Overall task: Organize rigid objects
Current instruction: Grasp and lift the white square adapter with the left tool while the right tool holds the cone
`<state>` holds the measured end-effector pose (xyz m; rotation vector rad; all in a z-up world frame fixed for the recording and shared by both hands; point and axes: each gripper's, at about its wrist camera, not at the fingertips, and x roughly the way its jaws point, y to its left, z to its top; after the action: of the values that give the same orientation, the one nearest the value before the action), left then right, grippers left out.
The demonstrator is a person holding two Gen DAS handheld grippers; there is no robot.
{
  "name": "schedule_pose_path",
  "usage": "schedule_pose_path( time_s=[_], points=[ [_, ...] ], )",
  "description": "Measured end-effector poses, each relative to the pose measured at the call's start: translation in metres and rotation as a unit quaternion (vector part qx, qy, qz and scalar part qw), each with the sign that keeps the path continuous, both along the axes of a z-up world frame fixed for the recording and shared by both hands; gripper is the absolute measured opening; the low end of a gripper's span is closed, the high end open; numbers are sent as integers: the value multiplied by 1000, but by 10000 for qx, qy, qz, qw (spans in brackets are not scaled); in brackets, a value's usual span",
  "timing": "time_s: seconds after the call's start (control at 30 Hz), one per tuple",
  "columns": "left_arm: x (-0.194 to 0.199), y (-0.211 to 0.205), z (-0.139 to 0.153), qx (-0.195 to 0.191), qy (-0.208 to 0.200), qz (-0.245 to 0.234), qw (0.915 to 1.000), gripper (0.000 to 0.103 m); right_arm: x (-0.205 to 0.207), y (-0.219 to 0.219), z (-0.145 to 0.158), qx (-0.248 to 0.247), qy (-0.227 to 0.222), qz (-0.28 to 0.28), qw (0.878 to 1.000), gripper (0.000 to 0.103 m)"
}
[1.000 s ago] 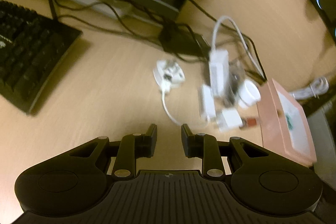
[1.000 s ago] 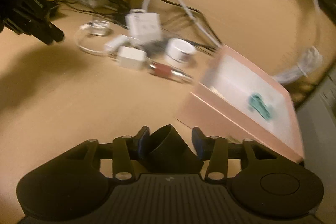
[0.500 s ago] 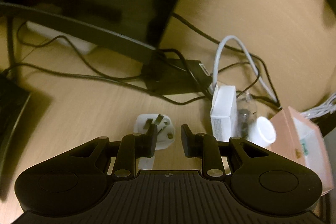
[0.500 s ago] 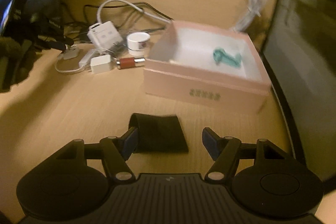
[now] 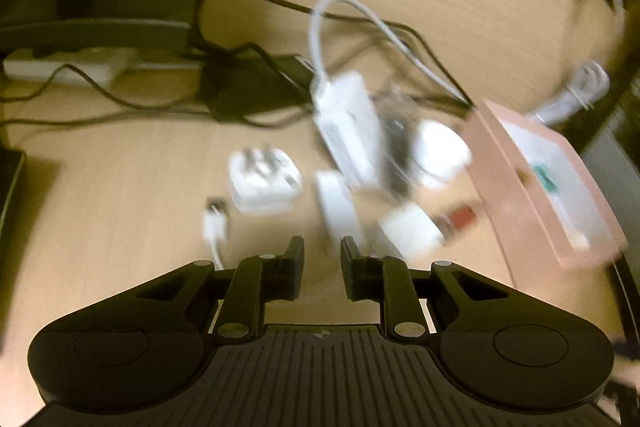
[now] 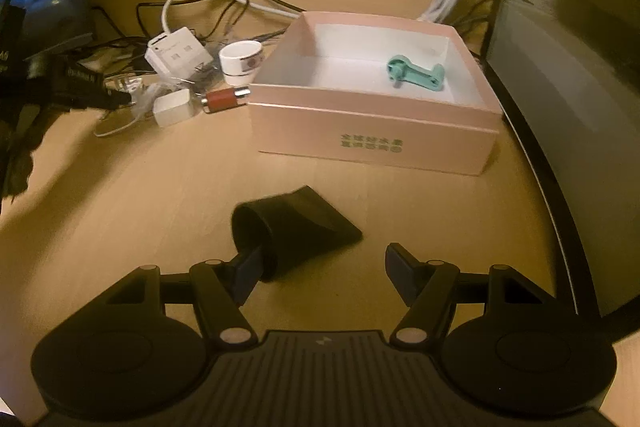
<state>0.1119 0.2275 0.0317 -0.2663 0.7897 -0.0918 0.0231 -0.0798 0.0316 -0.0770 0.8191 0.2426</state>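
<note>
On the wooden worktop (image 6: 120,207), just ahead of your right gripper (image 6: 320,267), a black funnel-shaped piece (image 6: 294,231) lies on its side. Your right fingers stand half apart; the left pad (image 6: 248,269) sits against the piece's round end, the right one is clear of it. Nothing is clamped.

Beyond the black piece sits the open pink box (image 6: 372,143), with green print on its near wall. Inside, toward the back right, lies a teal plastic part (image 6: 416,73).

To the left of the box, a loose cluster: a red-and-silver cylinder (image 6: 224,99) touching the box wall, a small white cube charger (image 6: 174,109), a white cup (image 6: 242,61), a white adapter block (image 6: 178,49) with a looping white cable, and tangled black leads behind.

Your left gripper (image 5: 322,263) is over the worktop facing that same cluster; the view is smeared by motion. Its fingers are narrow and have just been closing, with nothing between them. Ahead of them lie a white plug (image 5: 264,179) and a white cable end (image 5: 216,223); the pink box (image 5: 532,195) shows to the right.
</note>
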Motion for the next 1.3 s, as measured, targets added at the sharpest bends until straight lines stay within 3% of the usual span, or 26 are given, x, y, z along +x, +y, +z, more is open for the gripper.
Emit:
schedule_pose_path(
  time_s=[0.17,0.33,0.47,0.57,0.7,0.97,1.1,1.3],
  points=[
    [-32,-9,8,-144,-191,-255,9994,22,1,7,3,7,-77,184,9998,67],
    [-25,-13,23,-293,-355,-199,9987,22,0,13,1,32,-73,291,9995,68],
    [8,-38,35,295,-506,-1079,9924,22,-3,16,2,18,-138,388,9992,68],
    [36,-50,28,655,-145,-1633,9843,23,-6,13,4,-9,-204,391,9990,68],
    [50,-64,18,1324,189,-1998,9707,24,-10,3,3,16,-213,261,9994,68],
    [49,-86,8,2072,-87,-2487,9461,32,-7,-15,-4,164,-86,-110,9998,69],
    [58,-83,6,2184,-64,-2296,9484,40,-7,-14,-3,119,-120,-94,9998,69],
    [66,-74,6,2035,-33,-2157,9550,43,-8,-14,-5,102,-81,-88,9999,69]
  ],
)
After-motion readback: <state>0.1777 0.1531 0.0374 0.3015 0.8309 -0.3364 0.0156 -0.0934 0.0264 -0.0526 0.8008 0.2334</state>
